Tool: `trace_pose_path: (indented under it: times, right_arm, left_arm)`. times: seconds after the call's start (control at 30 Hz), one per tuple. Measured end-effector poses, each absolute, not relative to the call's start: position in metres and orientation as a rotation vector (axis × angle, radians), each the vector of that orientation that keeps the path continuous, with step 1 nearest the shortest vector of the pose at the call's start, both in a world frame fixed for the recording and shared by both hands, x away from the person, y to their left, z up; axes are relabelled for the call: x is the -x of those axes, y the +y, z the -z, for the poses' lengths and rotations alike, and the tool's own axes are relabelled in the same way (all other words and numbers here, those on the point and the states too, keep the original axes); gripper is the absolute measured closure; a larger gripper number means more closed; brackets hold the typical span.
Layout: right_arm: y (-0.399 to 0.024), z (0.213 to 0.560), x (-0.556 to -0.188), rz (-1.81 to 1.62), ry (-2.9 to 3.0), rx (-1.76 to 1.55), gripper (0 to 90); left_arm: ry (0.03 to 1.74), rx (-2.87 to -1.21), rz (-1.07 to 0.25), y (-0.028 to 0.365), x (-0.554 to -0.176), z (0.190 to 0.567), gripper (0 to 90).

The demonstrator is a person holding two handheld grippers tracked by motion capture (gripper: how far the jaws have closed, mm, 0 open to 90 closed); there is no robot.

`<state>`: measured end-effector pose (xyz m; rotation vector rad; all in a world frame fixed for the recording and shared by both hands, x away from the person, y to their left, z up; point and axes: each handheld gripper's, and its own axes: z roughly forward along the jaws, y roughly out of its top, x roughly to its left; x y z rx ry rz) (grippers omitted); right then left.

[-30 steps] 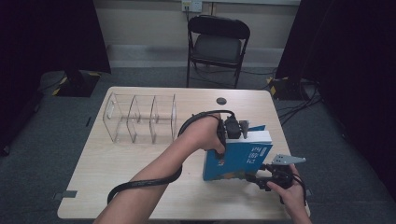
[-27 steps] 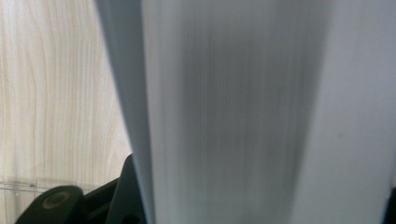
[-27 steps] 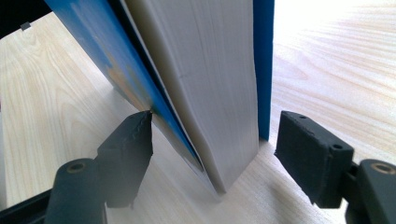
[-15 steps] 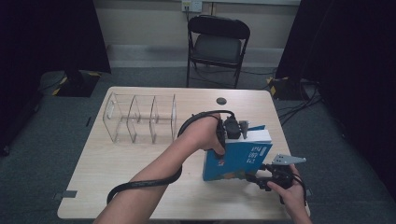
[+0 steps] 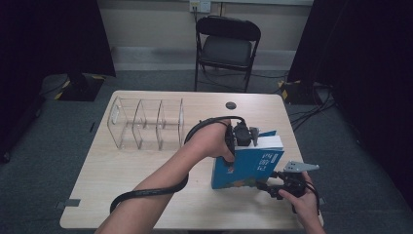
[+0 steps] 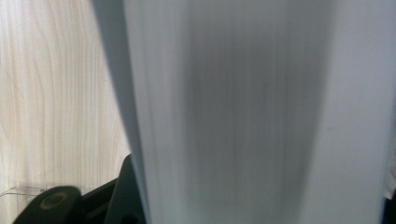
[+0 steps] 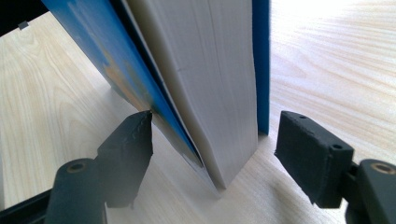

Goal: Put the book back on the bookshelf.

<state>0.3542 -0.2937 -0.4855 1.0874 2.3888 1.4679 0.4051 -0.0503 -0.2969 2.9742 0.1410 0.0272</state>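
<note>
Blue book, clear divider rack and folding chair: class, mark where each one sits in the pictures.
blue book [image 5: 243, 168], high view, on its front cover.
clear divider rack [image 5: 146, 124], high view, on a middle partition.
folding chair [image 5: 226, 51], high view, on its seat.

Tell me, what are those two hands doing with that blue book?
A person is standing a blue book upright on the wooden table. The left gripper clamps the book's top edge. The right gripper waits at the bottom corner, one jaw touching the front cover, the other clear of the back. A clear plastic rack stands to the left.
</note>
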Motion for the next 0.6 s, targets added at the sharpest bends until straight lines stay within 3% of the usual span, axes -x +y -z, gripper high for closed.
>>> trace_pose_path:
  times: [0.6]
  right_arm:
    - [-0.2943, 0.4851, -0.3541, -1.466, 2.388, -1.094, 26.6]
  left_arm:
    - [0.146, -2.973, -0.032, -0.0517, -0.4049, 0.2993, 56.2]
